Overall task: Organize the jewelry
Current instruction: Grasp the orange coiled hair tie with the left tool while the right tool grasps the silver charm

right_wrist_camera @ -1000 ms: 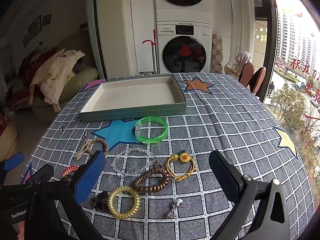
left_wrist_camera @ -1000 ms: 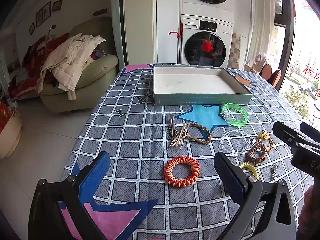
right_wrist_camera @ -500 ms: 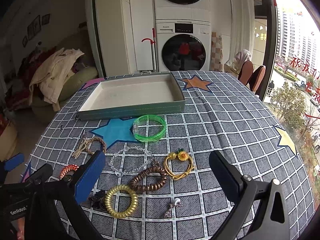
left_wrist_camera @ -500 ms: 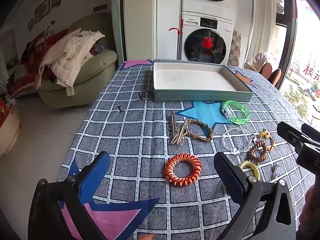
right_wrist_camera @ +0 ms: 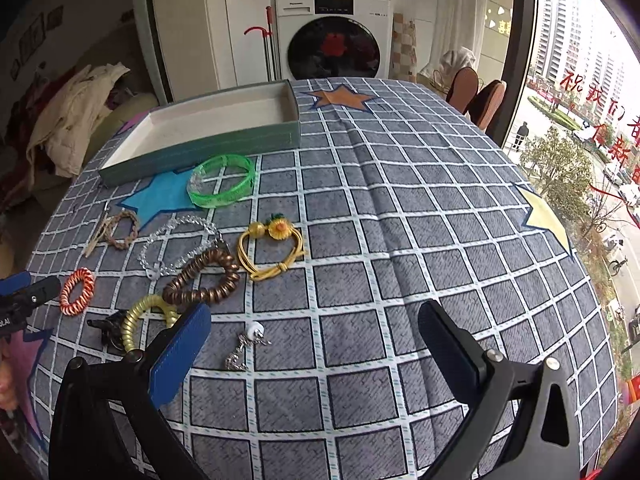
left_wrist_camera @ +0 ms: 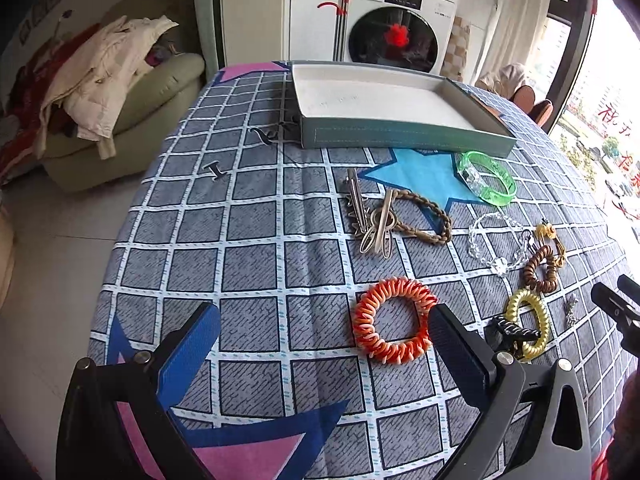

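Grey checked tablecloth [right_wrist_camera: 400, 208] with coloured stars covers a table, with a front-loading washing machine [right_wrist_camera: 334, 50] against the far wall and a sofa heaped with clothes [left_wrist_camera: 108, 76] at the far left. At the far side of the cloth sits a shallow teal tray [left_wrist_camera: 400, 136] with a pale lining, nothing in it.

Jewelry lies loose on the cloth, near of the tray. A green translucent bangle [right_wrist_camera: 222, 180] rests just near the tray's front wall, beside a blue star. To its left lie a braided brown bracelet [left_wrist_camera: 424, 216] with metal hair clips [left_wrist_camera: 366, 216] touching it. A clear beaded bracelet [right_wrist_camera: 180, 246] lies near the middle, and to its right a yellow cord bracelet with a small flower [right_wrist_camera: 272, 250]. A brown coil hair tie [right_wrist_camera: 204, 278] touches the beaded bracelet, and a gold coil hair tie [right_wrist_camera: 142, 320] lies just near of it beside a black clip [right_wrist_camera: 108, 326]. An orange coil hair tie [left_wrist_camera: 394, 322] lies apart to the left. A small silver earring [right_wrist_camera: 244, 346] lies nearest.

The left gripper [left_wrist_camera: 320, 332] hovers over the cloth, jaws wide and holding nothing, its right finger just beside the orange hair tie. The right gripper [right_wrist_camera: 314, 334] hovers with jaws wide and holding nothing, the earring between its fingers and its left finger overlapping the gold hair tie.
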